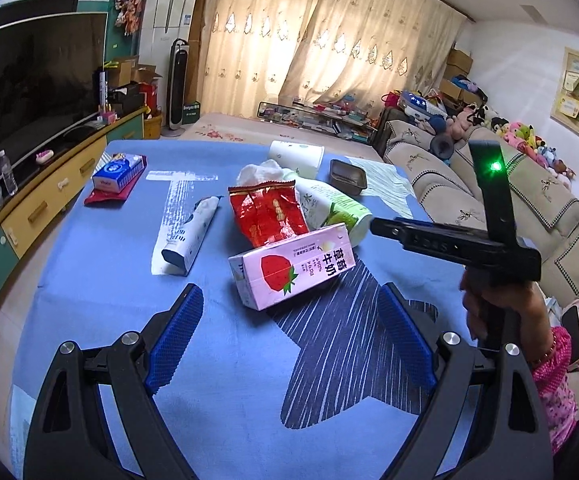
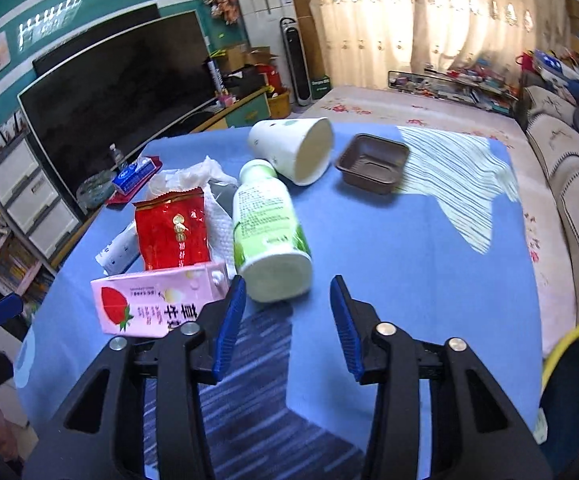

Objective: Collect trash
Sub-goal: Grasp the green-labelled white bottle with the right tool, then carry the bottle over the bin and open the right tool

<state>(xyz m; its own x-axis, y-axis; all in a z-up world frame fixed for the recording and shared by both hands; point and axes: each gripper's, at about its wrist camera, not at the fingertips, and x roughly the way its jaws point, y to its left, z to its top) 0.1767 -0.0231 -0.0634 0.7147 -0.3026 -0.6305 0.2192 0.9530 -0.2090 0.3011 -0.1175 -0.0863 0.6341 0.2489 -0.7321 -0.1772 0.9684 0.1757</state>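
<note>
Trash lies on a blue cloth. A pink strawberry milk carton lies on its side just ahead of my open, empty left gripper. Behind it lie a red snack wrapper, a crumpled tissue, a green-white bottle, a white paper cup, a brown tray and a white-blue tube. My right gripper is open and empty, close to the bottle's base.
A tissue pack on a red pouch sits at the far left of the cloth. A TV cabinet stands left and a sofa right. A yellow-rimmed bin is at the lower right.
</note>
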